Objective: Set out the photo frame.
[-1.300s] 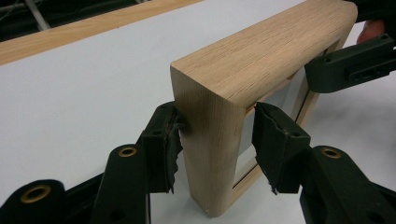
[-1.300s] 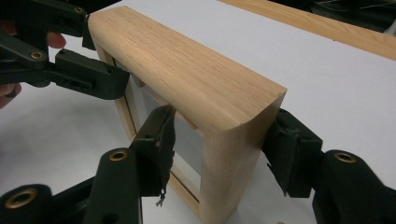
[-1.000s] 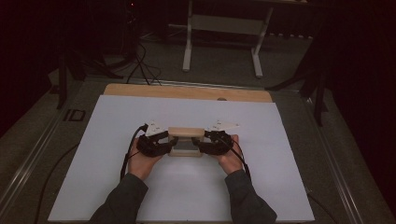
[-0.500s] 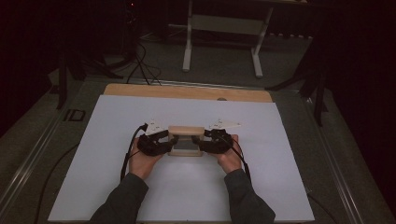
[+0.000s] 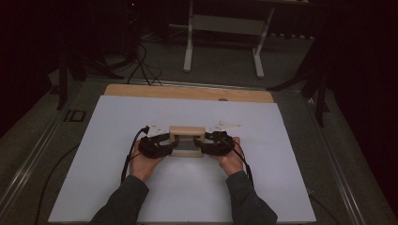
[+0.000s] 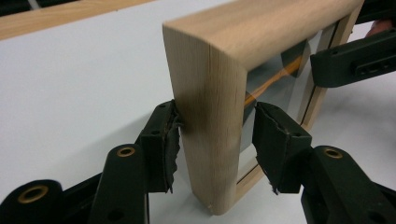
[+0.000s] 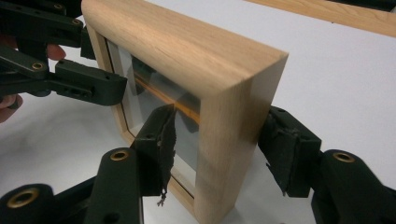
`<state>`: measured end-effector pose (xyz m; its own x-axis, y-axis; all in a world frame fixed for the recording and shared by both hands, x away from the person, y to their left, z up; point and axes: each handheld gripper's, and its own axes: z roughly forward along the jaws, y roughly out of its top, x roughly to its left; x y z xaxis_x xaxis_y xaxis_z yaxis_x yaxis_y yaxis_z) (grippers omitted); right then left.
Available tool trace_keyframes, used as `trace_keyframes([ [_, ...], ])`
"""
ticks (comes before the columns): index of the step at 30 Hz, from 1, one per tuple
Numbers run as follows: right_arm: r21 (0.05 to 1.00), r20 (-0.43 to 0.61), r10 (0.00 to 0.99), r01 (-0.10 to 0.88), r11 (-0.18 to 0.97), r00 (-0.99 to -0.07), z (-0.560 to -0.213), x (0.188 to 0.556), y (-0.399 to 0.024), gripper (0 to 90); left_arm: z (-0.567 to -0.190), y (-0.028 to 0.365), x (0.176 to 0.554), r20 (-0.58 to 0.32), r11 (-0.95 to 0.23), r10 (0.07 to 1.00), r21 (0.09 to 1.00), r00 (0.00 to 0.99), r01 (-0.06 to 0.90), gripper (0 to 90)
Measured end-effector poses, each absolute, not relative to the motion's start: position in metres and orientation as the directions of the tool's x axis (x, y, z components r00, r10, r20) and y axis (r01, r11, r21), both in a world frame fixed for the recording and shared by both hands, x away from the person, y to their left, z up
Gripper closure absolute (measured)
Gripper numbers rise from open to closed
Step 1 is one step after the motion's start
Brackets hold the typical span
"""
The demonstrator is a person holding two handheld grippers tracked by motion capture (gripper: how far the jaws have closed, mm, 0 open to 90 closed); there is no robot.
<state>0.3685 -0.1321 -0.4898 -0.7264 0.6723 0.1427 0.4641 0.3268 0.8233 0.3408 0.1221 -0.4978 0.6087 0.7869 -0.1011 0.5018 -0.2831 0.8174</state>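
A frame (image 5: 187,140) stands upright on the sheet (image 5: 281,140) near the table's (image 5: 141,90) middle, with the left gripper (image 5: 165,146) at its left side and the right gripper (image 5: 206,144) at its right, each with one jaw before and one behind its side post.

One wooden picture frame (image 5: 187,140) is being counted on one white table sheet (image 5: 141,197). Two grippers are being counted: the left gripper (image 5: 165,145) and the right gripper (image 5: 206,143). Two hands are being seen, left hand (image 5: 143,163) and right hand (image 5: 231,159). One table base (image 5: 225,28) is being noted beyond.
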Motion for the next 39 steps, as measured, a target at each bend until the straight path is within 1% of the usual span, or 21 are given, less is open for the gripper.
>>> trace_keyframes([
  [7,0.819,0.141,0.678,0.47,0.329,-0.721,-0.492,0.368,-0.137,52.6,-0.509,0.12,0.342,-0.104,-0.315,0.793,0.774,0.6,0.55,52.4],
  [16,0.82,0.138,0.69,0.473,0.323,-0.71,-0.491,0.369,-0.143,60.6,-0.512,0.118,0.341,-0.113,-0.314,0.79,0.77,0.603,0.556,53.6],
  [26,0.817,0.142,0.689,0.477,0.324,-0.711,-0.492,0.368,-0.142,59.8,-0.512,0.121,0.345,-0.118,-0.314,0.784,0.771,0.61,0.554,54.1],
  [30,0.817,0.136,0.692,0.476,0.327,-0.709,-0.492,0.367,-0.141,60.3,-0.511,0.121,0.346,-0.097,-0.342,0.772,0.769,0.628,0.539,54.3],
  [39,0.82,0.13,0.692,0.469,0.328,-0.71,-0.494,0.361,-0.143,61.0,-0.51,0.121,0.348,-0.083,-0.365,0.759,0.768,0.646,0.527,54.3],
])
